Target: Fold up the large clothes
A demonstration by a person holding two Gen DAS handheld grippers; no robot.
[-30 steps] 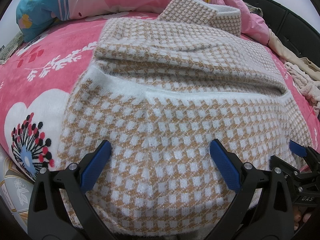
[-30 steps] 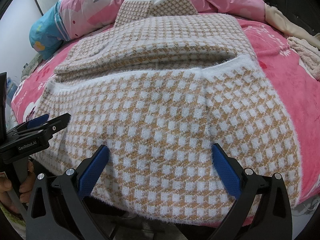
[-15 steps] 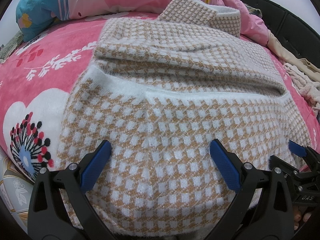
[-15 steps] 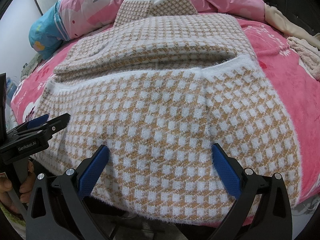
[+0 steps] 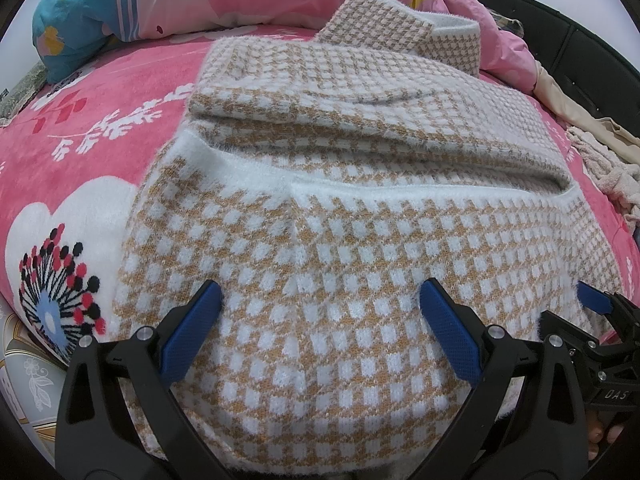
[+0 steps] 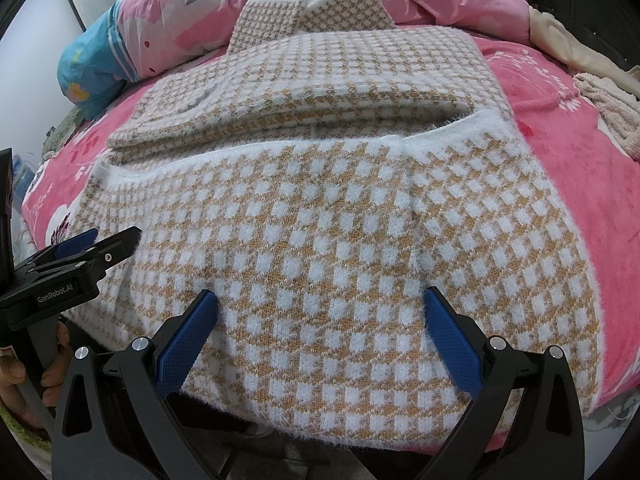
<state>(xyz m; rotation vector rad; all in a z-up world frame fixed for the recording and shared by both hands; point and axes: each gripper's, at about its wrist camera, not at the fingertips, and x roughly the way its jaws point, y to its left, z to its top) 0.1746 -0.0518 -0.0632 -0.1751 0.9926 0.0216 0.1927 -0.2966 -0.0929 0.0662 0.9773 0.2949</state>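
fuzzy tan-and-white checked knit garment (image 5: pixel 360 272) spread on a pink floral plush blanket (image 5: pixel 120 92), near hem draped over the near edge.

left gripper (image 5: pixel 320 320) and right gripper (image 6: pixel 322 320) poised side by side at the near hem, blue-padded jaws spread wide on both, nothing pinched. far part of garment already doubled toward the near side, fold edge lying just far of the white fuzzy trim; likely aligned so that a hem grab can carry the near half over it. hem hanging off the bed edge, probably giving the lower fingers room to slip under. legible on the left gripper body in the right view: "GenRobot.AI"; on the right gripper in the left view: "DAS". pink quilt (image 6: pixel 192 24) bunched at far side.
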